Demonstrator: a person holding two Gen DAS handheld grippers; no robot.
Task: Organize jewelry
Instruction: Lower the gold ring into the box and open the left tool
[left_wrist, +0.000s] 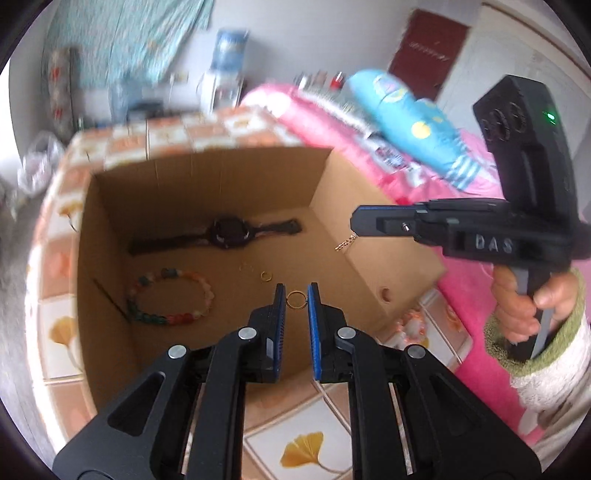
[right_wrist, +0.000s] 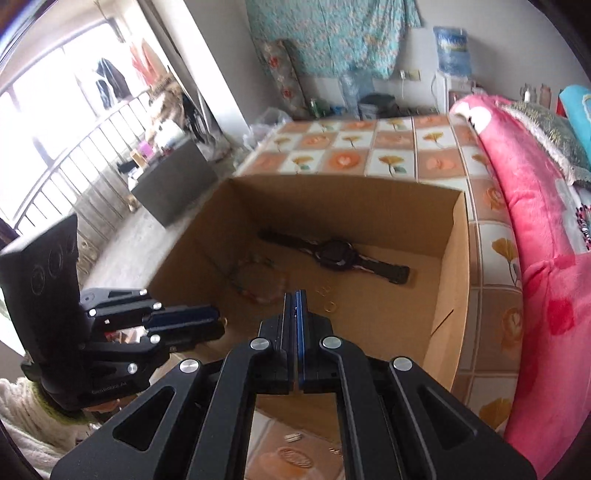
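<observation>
The cardboard box (left_wrist: 207, 229) sits open on a tiled floral bedspread (right_wrist: 388, 155), with a pink blanket (right_wrist: 535, 229) beside it; on the box floor lie a black watch (left_wrist: 227, 233), a multicoloured bead bracelet (left_wrist: 170, 299), a small gold ring (left_wrist: 265, 275) and, fainter, a pair of thin loops beside it. From the left wrist view the left gripper (left_wrist: 296, 297) hangs over the box with its jaws spread apart, and a thin gold hoop (left_wrist: 296, 299) appears in the gap between the blue pads (left_wrist: 314, 306); whether a pad touches it cannot be told. The same view shows the right gripper (left_wrist: 355, 221) from the side, held in a hand (left_wrist: 524, 306) above the box's right wall, with a short gold chain (left_wrist: 346, 243) dangling from its tip; the right wrist view does not show the chain at all, only that gripper's jaws pressed together with no gap. The right wrist view instead shows the left gripper from its side at the box's near-left corner, a glint of gold at its tip, and a few small pale items (right_wrist: 293, 438) on the bedspread in front of the box, too blurred to name; it also takes in a window with railings (right_wrist: 74, 155).
</observation>
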